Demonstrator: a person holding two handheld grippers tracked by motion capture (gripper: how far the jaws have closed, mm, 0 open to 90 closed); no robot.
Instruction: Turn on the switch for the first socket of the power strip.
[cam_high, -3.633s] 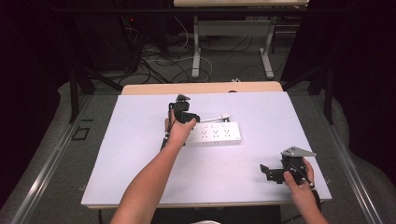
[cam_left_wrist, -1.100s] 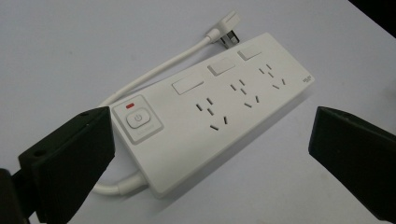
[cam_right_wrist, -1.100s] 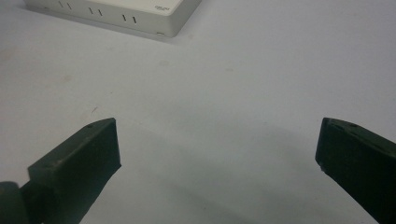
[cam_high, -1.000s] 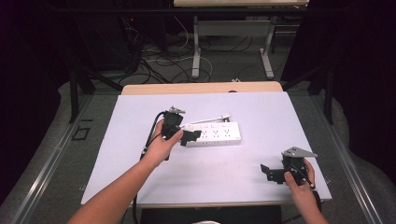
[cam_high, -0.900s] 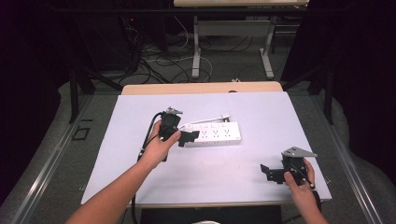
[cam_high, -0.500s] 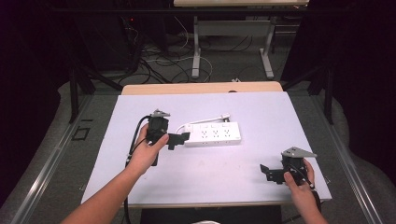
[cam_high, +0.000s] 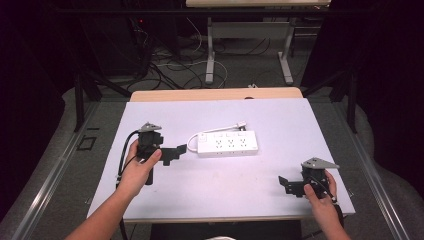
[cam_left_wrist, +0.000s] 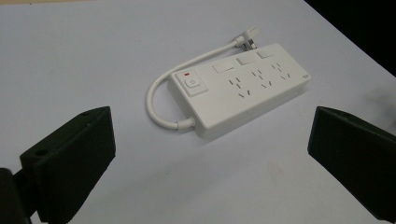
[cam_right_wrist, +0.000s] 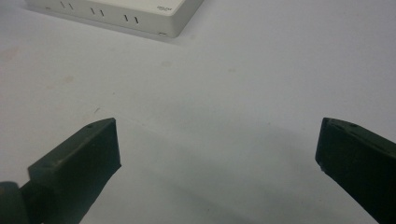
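A white power strip (cam_high: 228, 144) with 3 sockets lies near the middle of the counter (cam_high: 280, 120), its short cord curled at its left end. The left hand-held gripper (cam_high: 170, 154) is near it, jaws wide apart and empty — probably lining up for a grasp. It is best to straddle the body squarely. The right hand-held gripper (cam_high: 288, 184) is also open and empty — well apart. I see no containers.

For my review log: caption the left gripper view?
Open left gripper facing a white power strip on the white table.
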